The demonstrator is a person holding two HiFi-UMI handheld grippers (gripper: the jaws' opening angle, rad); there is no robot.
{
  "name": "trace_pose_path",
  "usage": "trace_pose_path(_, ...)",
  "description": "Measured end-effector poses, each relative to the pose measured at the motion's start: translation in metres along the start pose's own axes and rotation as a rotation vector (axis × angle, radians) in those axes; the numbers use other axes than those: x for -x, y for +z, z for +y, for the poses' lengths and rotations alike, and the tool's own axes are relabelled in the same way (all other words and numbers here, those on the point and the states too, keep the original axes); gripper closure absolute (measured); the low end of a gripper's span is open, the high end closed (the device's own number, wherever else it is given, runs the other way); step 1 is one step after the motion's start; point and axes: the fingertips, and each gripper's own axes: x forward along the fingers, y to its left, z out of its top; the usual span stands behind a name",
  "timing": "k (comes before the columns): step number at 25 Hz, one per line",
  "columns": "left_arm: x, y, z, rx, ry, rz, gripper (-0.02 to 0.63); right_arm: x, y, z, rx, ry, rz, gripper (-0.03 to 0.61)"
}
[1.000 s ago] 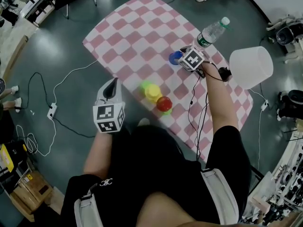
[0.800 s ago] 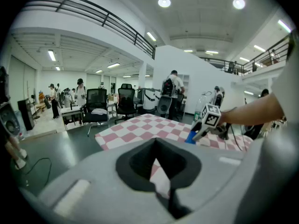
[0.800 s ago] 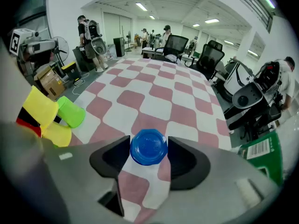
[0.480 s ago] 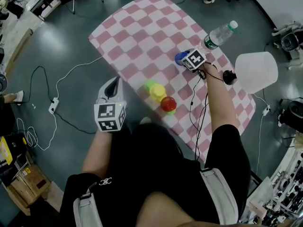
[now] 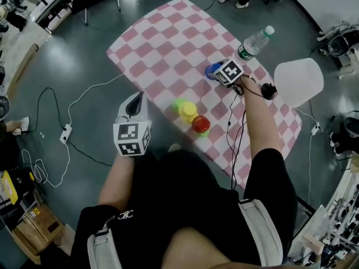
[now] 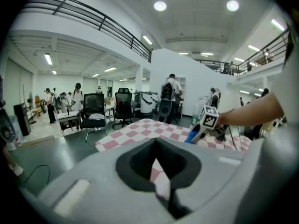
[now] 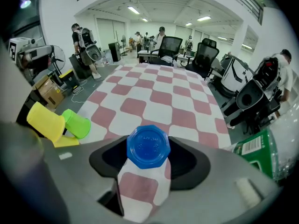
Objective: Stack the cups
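Nothing moved: right gripper (image 5: 216, 72) points down, jaws wide around blue cup (image 7: 148, 146); left gripper (image 5: 134, 98) jaws together.

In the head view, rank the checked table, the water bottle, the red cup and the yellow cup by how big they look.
1. checked table, by far the largest.
2. water bottle.
3. red cup and yellow cup: these look about alike, so they share third place.

Three cups (image 5: 187, 110) cluster at the table's (image 5: 162, 49) near edge, a fourth cup (image 5: 211, 70) behind, near the bottle (image 5: 253, 41).
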Motion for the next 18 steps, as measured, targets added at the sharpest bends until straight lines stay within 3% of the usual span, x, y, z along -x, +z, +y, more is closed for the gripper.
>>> trace_pose_path(9, -0.009, 0.03, -0.02, -0.044, -0.123, -0.052, 0.615, 0.066, 0.001, 0.023, 0.038, -0.035, -0.012, 0.336)
trace_pose_path(18, -0.012, 0.044, -0.039, -0.077, -0.263, -0.075, 0.615, 0.129, 0.004, 0.086, 0.058, -0.009, -0.056, 0.336)
